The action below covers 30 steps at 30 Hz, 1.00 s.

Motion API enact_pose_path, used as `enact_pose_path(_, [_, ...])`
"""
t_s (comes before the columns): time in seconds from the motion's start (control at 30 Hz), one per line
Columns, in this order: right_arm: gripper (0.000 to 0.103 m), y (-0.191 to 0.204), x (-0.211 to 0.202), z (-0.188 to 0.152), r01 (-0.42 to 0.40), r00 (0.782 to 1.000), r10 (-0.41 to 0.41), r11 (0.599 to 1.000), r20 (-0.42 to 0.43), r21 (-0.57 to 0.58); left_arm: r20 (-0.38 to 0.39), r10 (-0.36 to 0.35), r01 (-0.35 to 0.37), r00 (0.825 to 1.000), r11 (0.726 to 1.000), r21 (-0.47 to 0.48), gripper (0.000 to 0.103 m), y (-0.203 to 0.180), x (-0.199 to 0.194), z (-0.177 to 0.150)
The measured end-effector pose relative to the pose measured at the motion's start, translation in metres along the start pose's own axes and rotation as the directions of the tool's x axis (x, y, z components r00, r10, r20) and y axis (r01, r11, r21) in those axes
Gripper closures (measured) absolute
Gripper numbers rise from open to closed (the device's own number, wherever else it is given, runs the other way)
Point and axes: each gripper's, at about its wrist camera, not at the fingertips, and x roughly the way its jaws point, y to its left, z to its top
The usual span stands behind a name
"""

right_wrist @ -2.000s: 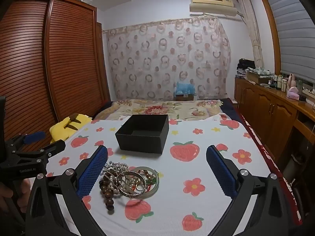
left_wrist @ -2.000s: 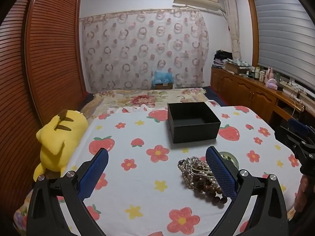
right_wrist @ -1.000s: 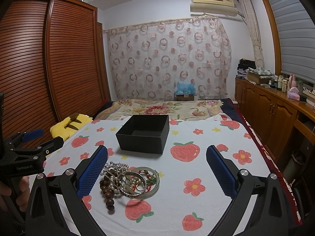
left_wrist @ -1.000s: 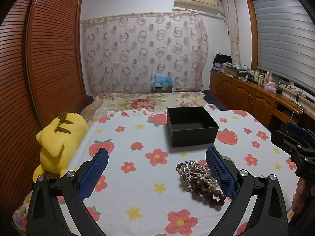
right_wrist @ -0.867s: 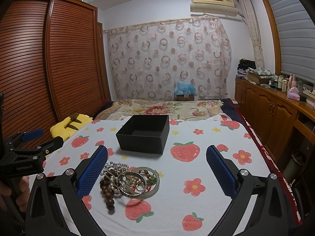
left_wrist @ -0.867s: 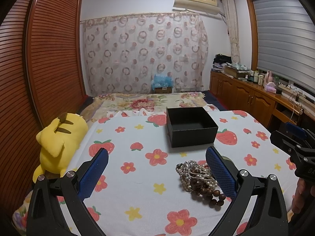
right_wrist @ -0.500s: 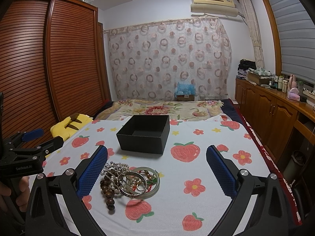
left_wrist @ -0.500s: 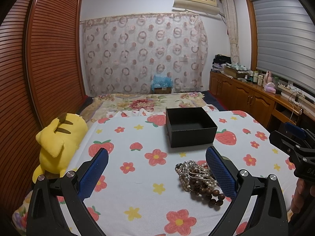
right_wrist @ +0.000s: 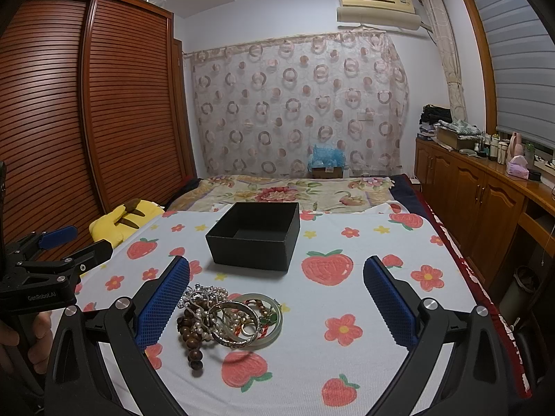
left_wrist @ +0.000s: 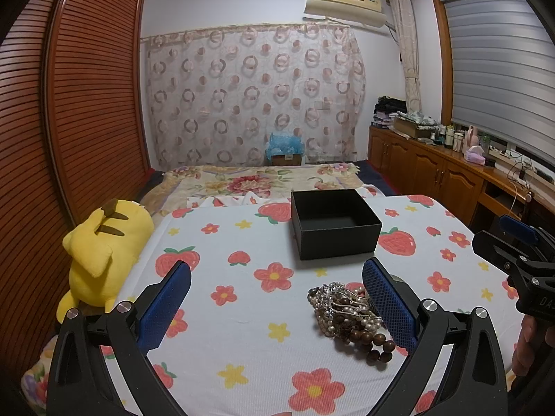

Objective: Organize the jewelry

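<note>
A pile of jewelry (right_wrist: pixel 225 319) lies on the strawberry-and-flower cloth (right_wrist: pixel 347 298): pearl strings, dark wooden beads, a silver bangle and a pale green bangle. It also shows in the left wrist view (left_wrist: pixel 347 312), partly behind my right finger. An open, empty black box (right_wrist: pixel 255 237) stands just beyond it; it also shows in the left wrist view (left_wrist: pixel 334 222). My left gripper (left_wrist: pixel 275 305) is open and empty, left of the pile. My right gripper (right_wrist: pixel 275 303) is open and empty, with the pile by its left finger.
A yellow plush toy (left_wrist: pixel 104 246) lies at the cloth's left edge. A brown slatted wardrobe (right_wrist: pixel 86 121) stands on the left. Wooden cabinets (right_wrist: pixel 485 201) with bottles run along the right. A floral bedspread (right_wrist: pixel 284 187) lies beyond the box.
The left wrist view has risen slightly, so the box and the pile sit a little lower and further left. The right gripper has barely moved. Both stay open.
</note>
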Motion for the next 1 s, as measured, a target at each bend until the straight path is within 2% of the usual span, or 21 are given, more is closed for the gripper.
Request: enact_pose_path(1.0, [0.002,0.004,0.0013,-0.0043,-0.002,1.0,0.002,1.0,-0.003,-0.001,0.001,-0.001,0.001,1.0,1.0,0.001,0.007,-0.0007,-0.0012,0.0005])
